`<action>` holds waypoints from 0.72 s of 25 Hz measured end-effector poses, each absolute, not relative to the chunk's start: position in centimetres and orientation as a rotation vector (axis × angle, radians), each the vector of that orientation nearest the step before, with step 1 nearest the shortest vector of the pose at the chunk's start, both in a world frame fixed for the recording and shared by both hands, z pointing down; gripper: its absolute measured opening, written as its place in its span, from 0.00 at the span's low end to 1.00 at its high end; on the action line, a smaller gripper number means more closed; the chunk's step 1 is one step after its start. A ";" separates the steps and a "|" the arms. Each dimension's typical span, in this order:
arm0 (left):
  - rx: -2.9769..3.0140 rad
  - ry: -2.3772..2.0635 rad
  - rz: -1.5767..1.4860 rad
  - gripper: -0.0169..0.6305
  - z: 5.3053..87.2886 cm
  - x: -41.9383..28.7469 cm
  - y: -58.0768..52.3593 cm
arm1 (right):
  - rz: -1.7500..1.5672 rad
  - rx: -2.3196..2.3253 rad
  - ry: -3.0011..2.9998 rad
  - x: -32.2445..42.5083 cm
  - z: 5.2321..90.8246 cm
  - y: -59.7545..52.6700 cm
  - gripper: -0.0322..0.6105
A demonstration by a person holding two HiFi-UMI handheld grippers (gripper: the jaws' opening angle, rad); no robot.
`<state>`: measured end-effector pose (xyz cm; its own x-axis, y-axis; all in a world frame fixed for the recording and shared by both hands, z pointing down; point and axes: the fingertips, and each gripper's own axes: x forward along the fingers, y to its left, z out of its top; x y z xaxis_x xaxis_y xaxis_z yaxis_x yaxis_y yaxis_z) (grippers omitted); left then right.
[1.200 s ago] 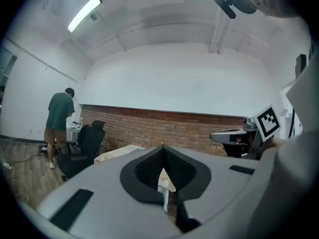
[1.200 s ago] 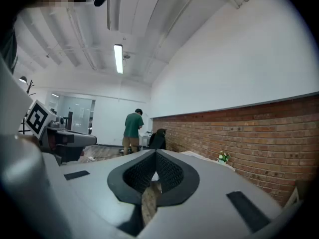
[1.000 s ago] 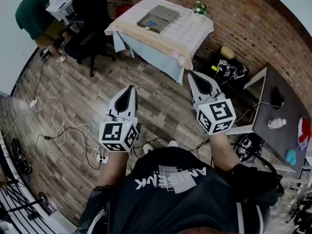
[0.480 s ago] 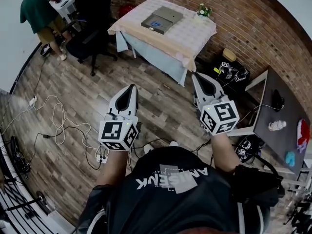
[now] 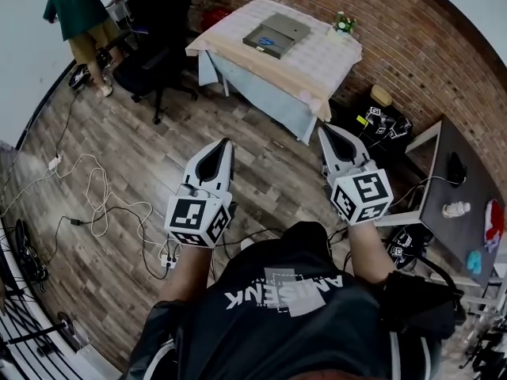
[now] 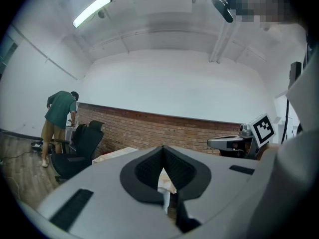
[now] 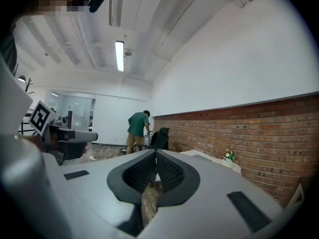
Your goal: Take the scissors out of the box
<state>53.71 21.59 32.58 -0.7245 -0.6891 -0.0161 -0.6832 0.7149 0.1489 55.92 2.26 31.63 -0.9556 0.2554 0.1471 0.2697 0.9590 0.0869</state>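
Observation:
A flat grey box [image 5: 279, 32] lies on a table [image 5: 321, 68] covered with a pale checked cloth, against the brick wall ahead. Something blue [image 5: 264, 43] shows at the box's near end; I cannot tell whether it is the scissors. My left gripper [image 5: 228, 142] [image 6: 163, 148] is held level over the wooden floor, shut and empty, well short of the table. To its right my right gripper [image 5: 322, 127] [image 7: 155, 151] also has its tips together with nothing held, and is nearer the table's corner. Both point toward the table.
A small flower pot [image 5: 344, 24] stands at the table's far corner. A black office chair [image 5: 155, 51] and a person in a green shirt [image 5: 79, 6] are at the left. Cables [image 5: 103, 204] trail over the floor. A dark case [image 5: 382, 122] and a grey desk [image 5: 459, 204] are on the right.
The table and box sit lower and closer in the head view, and both grippers have moved forward toward them. The person in green has shifted along the far desk.

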 end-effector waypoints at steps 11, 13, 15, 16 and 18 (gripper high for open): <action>1.047 -2.885 -0.224 0.04 34.1 46.3 23.1 | -0.140 -0.479 -2.977 47.3 32.7 3.1 0.11; 1.004 -2.905 -0.211 0.04 33.8 44.0 23.1 | -0.117 -0.508 -2.978 44.6 32.9 2.8 0.11; 0.967 -2.922 -0.201 0.04 33.3 41.5 22.9 | -0.107 -0.540 -2.978 41.6 32.8 2.4 0.11; 0.954 -2.927 -0.192 0.04 33.1 40.2 22.5 | -0.103 -0.551 -2.981 40.2 32.7 2.0 0.11; 0.945 -2.928 -0.157 0.04 32.9 37.8 21.6 | -0.089 -0.563 -2.985 37.6 32.6 1.1 0.11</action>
